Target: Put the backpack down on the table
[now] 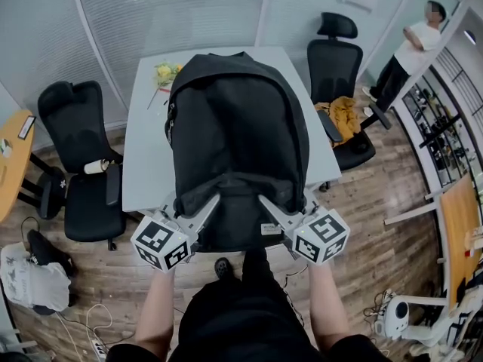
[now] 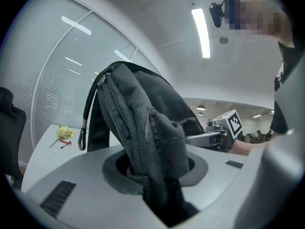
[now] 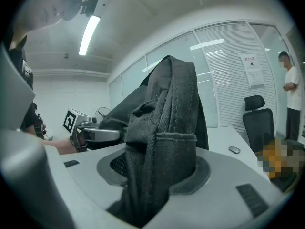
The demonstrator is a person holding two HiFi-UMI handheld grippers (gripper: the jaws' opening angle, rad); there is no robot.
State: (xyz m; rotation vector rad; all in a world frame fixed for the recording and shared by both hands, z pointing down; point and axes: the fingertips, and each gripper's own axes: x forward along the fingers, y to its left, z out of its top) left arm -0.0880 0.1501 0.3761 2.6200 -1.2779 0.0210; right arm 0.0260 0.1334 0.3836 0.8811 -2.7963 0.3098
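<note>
A black backpack point(image 1: 238, 142) hangs over the near part of the white table point(image 1: 147, 157), held at its lower corners by both grippers. My left gripper point(image 1: 213, 200) is shut on the backpack's left edge; in the left gripper view the bunched black fabric point(image 2: 152, 156) fills the jaws. My right gripper point(image 1: 264, 200) is shut on the right edge, and in the right gripper view the strap fabric point(image 3: 162, 161) is clamped between the jaws. Whether the bag's bottom touches the table is hidden by the bag itself.
Yellow flowers point(image 1: 166, 72) and a red pen lie at the table's far left. Black office chairs stand at the left point(image 1: 79, 164) and at the right point(image 1: 339, 66). A person point(image 1: 411, 47) stands at the far right. Wooden tables sit at both side edges.
</note>
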